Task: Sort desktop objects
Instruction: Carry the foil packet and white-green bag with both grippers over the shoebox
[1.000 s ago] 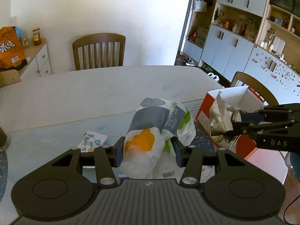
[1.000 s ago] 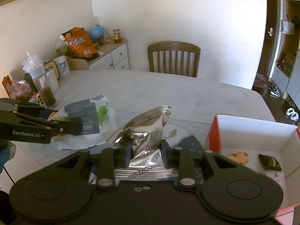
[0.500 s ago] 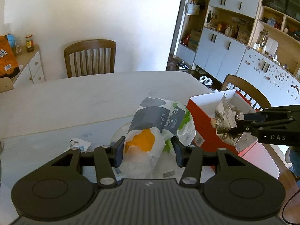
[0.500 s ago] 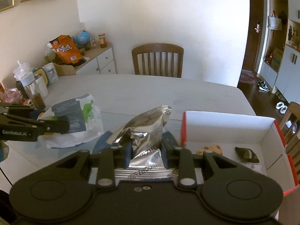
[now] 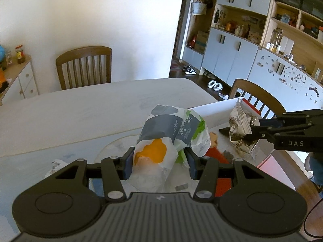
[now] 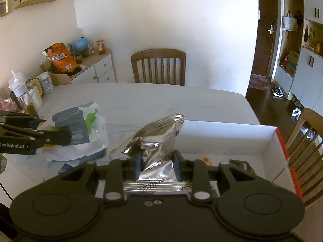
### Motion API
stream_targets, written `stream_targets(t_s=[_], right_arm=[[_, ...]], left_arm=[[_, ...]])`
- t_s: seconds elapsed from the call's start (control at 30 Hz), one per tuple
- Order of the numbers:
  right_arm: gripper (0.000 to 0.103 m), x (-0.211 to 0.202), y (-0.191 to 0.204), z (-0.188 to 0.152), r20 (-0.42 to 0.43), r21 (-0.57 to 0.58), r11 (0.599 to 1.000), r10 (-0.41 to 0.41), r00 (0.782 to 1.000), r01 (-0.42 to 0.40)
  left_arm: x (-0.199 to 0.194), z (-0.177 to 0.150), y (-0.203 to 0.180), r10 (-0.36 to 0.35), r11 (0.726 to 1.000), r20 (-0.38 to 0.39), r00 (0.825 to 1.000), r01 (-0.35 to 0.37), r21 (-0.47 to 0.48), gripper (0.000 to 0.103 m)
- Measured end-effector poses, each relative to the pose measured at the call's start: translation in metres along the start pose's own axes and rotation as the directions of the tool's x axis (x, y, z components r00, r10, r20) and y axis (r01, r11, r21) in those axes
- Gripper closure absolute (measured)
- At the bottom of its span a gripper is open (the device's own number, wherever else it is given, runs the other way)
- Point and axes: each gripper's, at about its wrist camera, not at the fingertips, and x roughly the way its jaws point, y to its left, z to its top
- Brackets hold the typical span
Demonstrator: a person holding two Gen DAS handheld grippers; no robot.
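Over the near end of the white table point(image 6: 141, 98), you have both loads lifted and on their way to the open box point(image 6: 270, 147), white inside with a red-orange outer wall. Your left hand-held gripper point(image 5: 159, 162) is clamped at a medium spread on a white paper bag point(image 5: 171, 129) printed with grey, orange and green panels; the pads press into its crumpled lower part, and the bag stands up past the fingers, just beside the box's near wall. Your right hand-held gripper point(image 6: 157, 166) is pinched narrow on a crinkled silver foil snack bag point(image 6: 155, 141), held near its sealed end, with the puffed body rising in front of the box's far wall. From the left camera the foil bag appears to hang over the box interior, so that drop seems the closer one. Inside the box a couple of small items already lie on the floor, though you cannot make out what they are. Next, judge that each bag is well inside the walls before you release, since both are light and bulky and could catch on the rim or tip back out. A small wrapper point(image 5: 55, 164) remains on the table to the left, so more sorting likely follows.
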Motion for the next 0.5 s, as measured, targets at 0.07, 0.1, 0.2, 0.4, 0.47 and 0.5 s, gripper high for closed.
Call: stream_targets(t_s=[0.07,0.1,0.2,0.4,0.47,0.5], right_arm=[[0.072,0.000,-0.009,0.001,0.001,0.003,1.000,-0.004,1.000,0.004],[0.072,-0.001,-0.015,0.001,0.001,0.006,1.000,-0.007,1.000,0.007],[0.072,-0.002,-0.028,0.000,-0.003,0.009,1.000,-0.016,1.000,0.016],[0.072,-0.005,-0.061,-0.005,-0.023,0.026,0.998,-0.048,0.999,0.049],[0.072,-0.006,-0.070,-0.007,-0.026,0.031,0.998,-0.055,0.998,0.056],[0.072,-0.006,-0.075,-0.009,-0.027,0.034,0.998,-0.058,0.998,0.059]], left_arm=[[0.007,0.005,-0.009,-0.005,1.000,-0.001,1.000,0.005,0.005,0.053],[0.010,0.007,-0.014,-0.009,1.000,-0.002,1.000,0.009,0.008,0.053],[0.020,0.013,-0.030,-0.020,1.000,-0.006,1.000,0.021,0.018,0.053],[0.041,0.021,-0.063,-0.046,0.997,-0.025,0.999,0.047,0.054,0.053],[0.048,0.022,-0.073,-0.057,0.996,-0.035,0.998,0.060,0.067,0.053],[0.051,0.023,-0.079,-0.061,0.995,-0.041,0.997,0.063,0.075,0.053]])
